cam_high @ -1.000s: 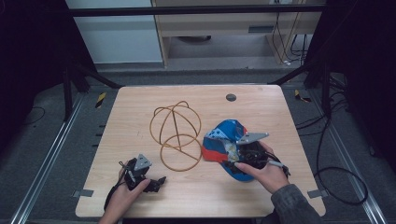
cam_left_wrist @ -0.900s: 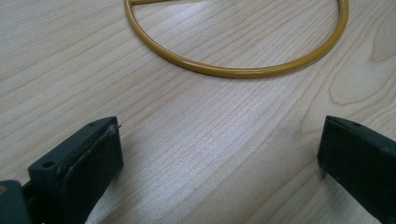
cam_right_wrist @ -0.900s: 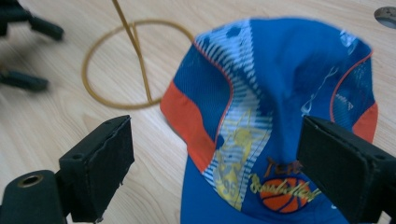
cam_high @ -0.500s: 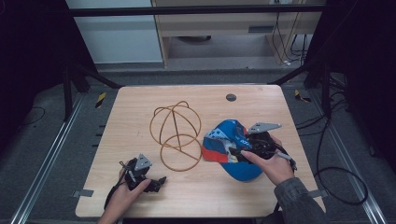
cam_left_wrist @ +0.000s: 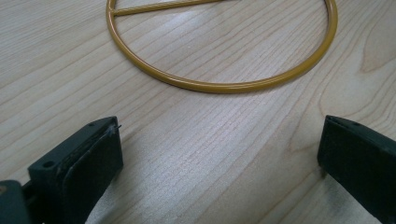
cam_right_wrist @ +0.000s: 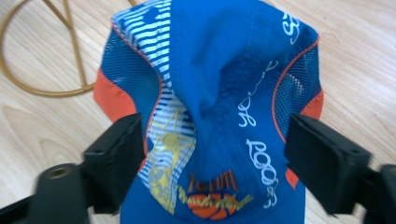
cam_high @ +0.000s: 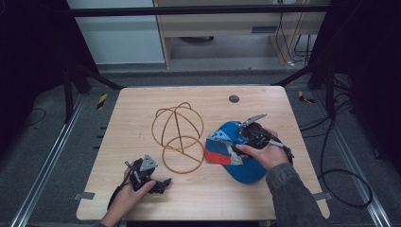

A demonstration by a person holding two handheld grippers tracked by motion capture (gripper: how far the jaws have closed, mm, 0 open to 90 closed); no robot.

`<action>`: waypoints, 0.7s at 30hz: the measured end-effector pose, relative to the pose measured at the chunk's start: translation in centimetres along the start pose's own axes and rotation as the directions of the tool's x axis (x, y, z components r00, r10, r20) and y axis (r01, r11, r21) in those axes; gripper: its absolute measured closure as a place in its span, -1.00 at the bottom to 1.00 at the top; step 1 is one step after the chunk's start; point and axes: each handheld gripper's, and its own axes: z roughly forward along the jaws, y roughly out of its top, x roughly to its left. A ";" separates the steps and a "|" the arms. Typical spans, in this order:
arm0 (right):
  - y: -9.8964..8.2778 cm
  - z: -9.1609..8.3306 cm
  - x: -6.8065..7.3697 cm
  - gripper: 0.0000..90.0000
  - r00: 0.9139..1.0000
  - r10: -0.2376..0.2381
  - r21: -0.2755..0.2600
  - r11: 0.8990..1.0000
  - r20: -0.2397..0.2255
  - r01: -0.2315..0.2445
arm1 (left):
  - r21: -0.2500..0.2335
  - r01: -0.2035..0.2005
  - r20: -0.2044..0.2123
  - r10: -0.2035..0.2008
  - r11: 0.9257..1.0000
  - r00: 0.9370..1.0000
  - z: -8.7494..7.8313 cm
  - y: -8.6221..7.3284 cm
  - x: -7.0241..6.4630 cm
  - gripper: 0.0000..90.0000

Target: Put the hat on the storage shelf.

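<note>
Fingers [cam_right_wrist: 116, 163] of my right gripper [cam_right_wrist: 215, 163] straddle the blue-and-orange mesh cap [cam_right_wrist: 219, 93], closing, not yet pinching; loose fabric may slip out.

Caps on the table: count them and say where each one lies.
1. The blue cap lies at the table's right side, beside the yellow wire frame, under the right gripper, between its jaws.

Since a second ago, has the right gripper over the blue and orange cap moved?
Yes. The right gripper has shifted right, away from the yellow wire stand, its jaws closing over the blue and orange cap without yet pressing it.
</note>
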 end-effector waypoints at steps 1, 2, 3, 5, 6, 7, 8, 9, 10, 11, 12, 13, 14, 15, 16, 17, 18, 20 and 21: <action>0.4 0.6 -0.1 -0.37 1.000 -0.002 0.027 1.000 -0.008 0.002 | 0.000 0.000 0.000 0.000 1.000 1.000 0.0 0.0 0.0 -1.00; 0.4 0.6 -0.1 -0.37 1.000 -0.002 0.027 1.000 -0.008 0.002 | 0.000 0.000 0.000 0.000 1.000 1.000 0.0 0.0 0.0 -1.00; 0.7 1.2 0.0 -0.27 1.000 -0.002 0.059 0.998 -0.020 0.003 | 0.000 -0.002 0.001 0.002 1.000 1.000 0.0 0.0 0.0 -1.00; 0.8 1.5 -0.1 -0.22 1.000 -0.005 0.077 0.997 -0.019 0.007 | 0.000 -0.002 0.002 0.002 1.000 1.000 0.0 0.0 0.0 -1.00; 0.9 1.8 -0.1 -0.16 1.000 -0.005 0.095 0.995 -0.013 0.007 | 0.000 -0.002 0.002 0.002 1.000 1.000 0.0 0.0 0.0 -1.00; 0.9 1.9 -0.1 -0.03 1.000 0.001 0.103 0.995 -0.018 0.001 | -0.001 -0.002 0.002 0.002 1.000 1.000 0.0 0.0 0.0 -1.00; 0.9 2.0 -0.2 0.11 0.999 0.002 0.109 0.994 -0.033 0.002 | 0.000 -0.002 0.002 0.002 1.000 1.000 0.0 0.0 0.0 -1.00; 0.9 2.1 -0.1 0.31 0.999 0.008 0.120 0.993 -0.034 -0.004 | -0.001 -0.002 0.002 0.002 1.000 1.000 0.0 0.0 0.0 -1.00; 0.8 2.1 -0.2 0.51 0.999 0.004 0.126 0.992 -0.043 0.002 | 0.000 -0.002 0.002 0.002 1.000 1.000 0.0 0.0 0.0 -1.00; 0.8 1.9 -0.4 0.87 0.998 0.004 0.121 0.993 -0.061 0.003 | -0.001 -0.002 0.002 0.002 1.000 1.000 0.0 0.0 0.0 -1.00; 0.8 1.7 -0.5 0.93 0.997 0.013 0.121 0.993 -0.074 -0.004 | -0.001 -0.002 0.002 0.002 1.000 1.000 0.0 0.0 0.0 -1.00; 0.8 1.7 -0.5 0.93 0.997 0.013 0.121 0.993 -0.074 -0.004 | -0.001 -0.002 0.002 0.002 1.000 1.000 0.0 0.0 0.0 -1.00; 0.9 1.4 -0.7 0.99 0.996 0.016 0.132 0.991 -0.087 -0.004 | 0.000 -0.002 0.002 0.002 1.000 1.000 0.0 0.0 0.0 -1.00; 0.9 1.4 -0.7 0.99 0.996 0.016 0.132 0.991 -0.087 -0.004 | 0.000 -0.002 0.002 0.002 1.000 1.000 0.0 0.0 0.0 -1.00; 1.0 1.1 -0.8 0.99 0.996 0.013 0.132 0.991 -0.087 -0.001 | 0.000 -0.002 0.002 0.002 1.000 1.000 0.0 0.0 0.0 -1.00; 1.2 0.4 -0.9 1.00 0.996 0.006 0.125 0.992 -0.089 0.006 | 0.000 -0.002 0.002 0.002 1.000 1.000 0.0 0.0 0.0 -1.00; 1.2 0.2 -1.0 1.00 0.996 0.000 0.123 0.992 -0.093 0.012 | 0.000 -0.002 0.002 0.002 1.000 1.000 0.0 0.0 0.0 -1.00; 1.3 -0.1 -1.0 1.00 0.995 -0.001 0.122 0.992 -0.096 0.013 | 0.000 -0.002 0.002 0.002 1.000 1.000 0.0 0.0 0.0 -1.00; 1.5 -0.8 -1.1 1.00 0.996 -0.008 0.117 0.993 -0.094 0.019 | 0.000 -0.002 0.002 0.002 1.000 1.000 0.0 0.0 0.0 -1.00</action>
